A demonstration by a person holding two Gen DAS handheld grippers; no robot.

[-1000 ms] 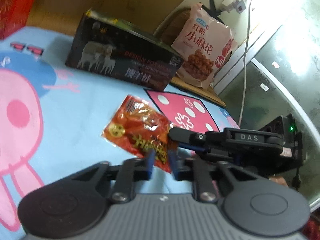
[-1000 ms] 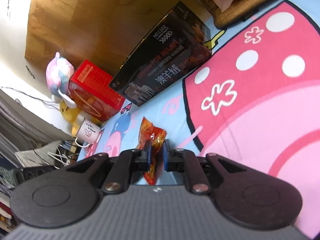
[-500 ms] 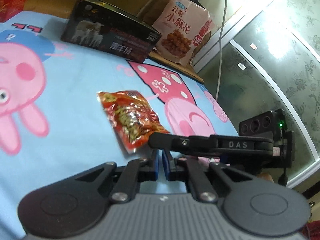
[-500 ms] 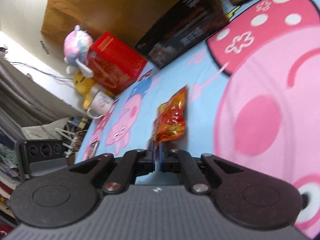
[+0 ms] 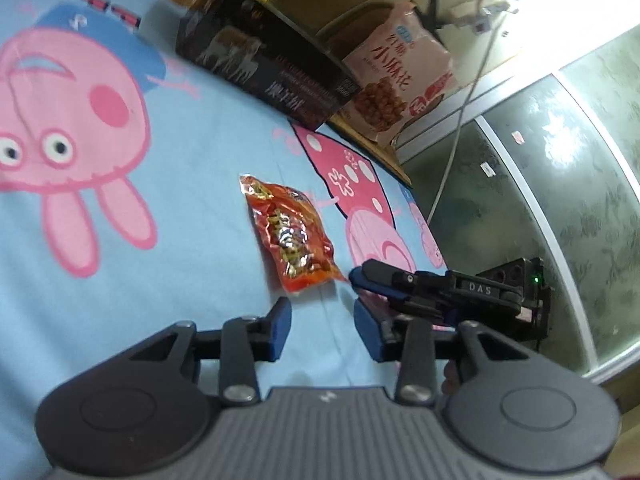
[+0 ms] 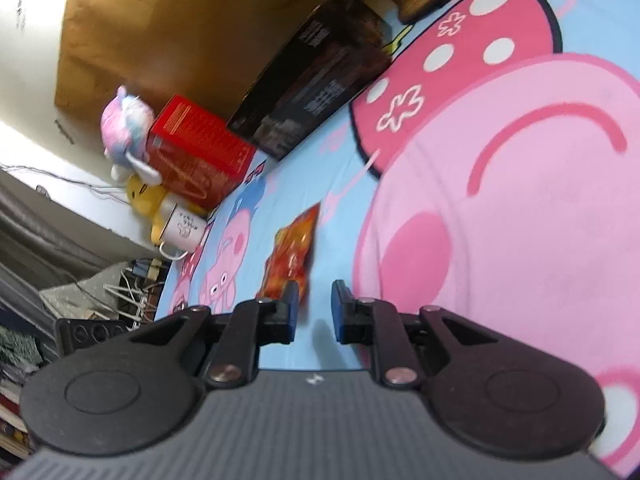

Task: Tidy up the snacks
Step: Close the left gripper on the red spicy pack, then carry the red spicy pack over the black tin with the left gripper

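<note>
A small red-orange snack packet (image 5: 290, 236) lies flat on the blue cartoon-pig bedsheet (image 5: 192, 220). My left gripper (image 5: 322, 330) is open and empty, just short of the packet's near end. My right gripper (image 6: 314, 310) is open and empty beside the same packet (image 6: 292, 256); it also shows in the left wrist view (image 5: 360, 292), at the packet's right corner. A large pink snack bag (image 5: 396, 80) leans against the wall at the back.
A dark box (image 5: 264, 60) lies at the back of the bed, also in the right wrist view (image 6: 316, 76). A red box (image 6: 196, 152), plush toys (image 6: 128, 128) and a white mug (image 6: 184, 230) stand at the far left. A glass door (image 5: 540, 200) is on the right.
Both grippers were shut on the packet and have opened. The packet now lies free on the sheet, and both grippers have drawn back a little.
</note>
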